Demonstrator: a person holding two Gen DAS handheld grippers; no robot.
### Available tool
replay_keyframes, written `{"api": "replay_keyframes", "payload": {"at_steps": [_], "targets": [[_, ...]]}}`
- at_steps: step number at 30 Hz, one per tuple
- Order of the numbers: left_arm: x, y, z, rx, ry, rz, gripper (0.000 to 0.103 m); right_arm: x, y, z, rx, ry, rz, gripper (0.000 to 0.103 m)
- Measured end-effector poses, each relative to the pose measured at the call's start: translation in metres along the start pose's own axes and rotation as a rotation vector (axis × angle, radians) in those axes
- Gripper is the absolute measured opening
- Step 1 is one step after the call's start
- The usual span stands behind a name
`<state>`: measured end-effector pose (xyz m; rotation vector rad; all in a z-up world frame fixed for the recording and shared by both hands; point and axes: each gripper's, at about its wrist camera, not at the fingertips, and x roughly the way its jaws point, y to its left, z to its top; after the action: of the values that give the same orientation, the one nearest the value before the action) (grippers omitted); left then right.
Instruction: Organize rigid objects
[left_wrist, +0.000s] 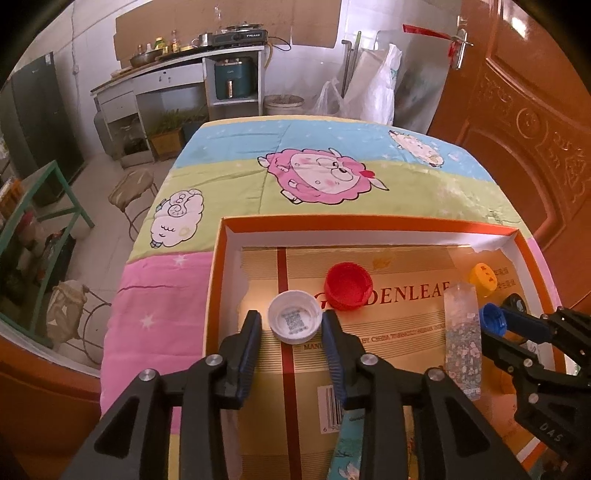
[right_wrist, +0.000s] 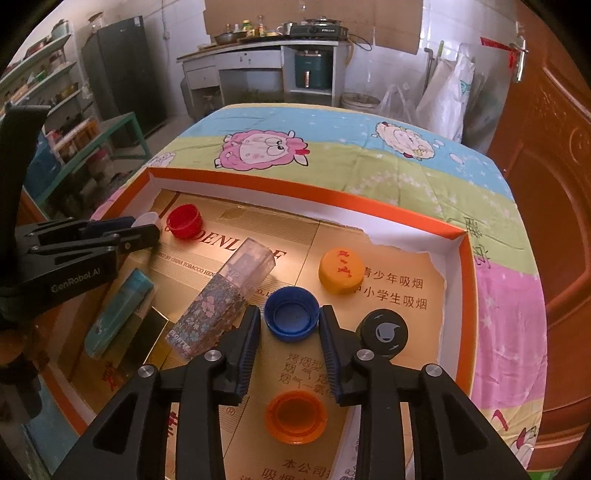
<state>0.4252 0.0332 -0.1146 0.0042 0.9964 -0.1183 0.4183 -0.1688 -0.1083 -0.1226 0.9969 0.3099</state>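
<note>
An orange-rimmed cardboard box (left_wrist: 369, 223) lies on a cartoon sheep quilt and holds several bottle caps. A white cap (left_wrist: 294, 321) lies open side up between the tips of my left gripper (left_wrist: 291, 319); the jaws stand a little wider than the cap, open. A blue cap (right_wrist: 291, 319) lies on the box floor between the tips of my right gripper (right_wrist: 290, 317), whose pads stand just off its sides, open. A red cap (left_wrist: 348, 286) lies just beyond the white one. The left wrist view shows the right gripper (left_wrist: 495, 325) at the blue cap (left_wrist: 491, 319).
Also in the box (right_wrist: 295, 195): a yellow cap (right_wrist: 340, 271), a black cap (right_wrist: 384, 334), an orange cap (right_wrist: 296, 417), a clear flowered tube (right_wrist: 221, 299) lying between the grippers, and a teal tube (right_wrist: 120, 314). A wooden door (left_wrist: 535, 129) stands at the right.
</note>
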Motion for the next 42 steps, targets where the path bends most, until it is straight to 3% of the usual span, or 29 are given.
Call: {"api": "replay_keyframes", "payload": {"at_steps": [3, 5, 42], "targets": [[-0.004, -0.001, 0.000, 0.001, -0.013, -0.010, 0.050, -0.002, 0.001, 0.000, -0.004, -0.004, -0.005, 0.049], [-0.005, -0.002, -0.001, 0.007, -0.014, -0.012, 0.052, -0.004, 0.001, -0.001, -0.001, -0.012, -0.003, 0.049], [-0.090, -0.029, -0.038, 0.020, -0.160, -0.019, 0.052, -0.075, 0.003, -0.037, 0.148, -0.117, 0.034, 0.049]]}}
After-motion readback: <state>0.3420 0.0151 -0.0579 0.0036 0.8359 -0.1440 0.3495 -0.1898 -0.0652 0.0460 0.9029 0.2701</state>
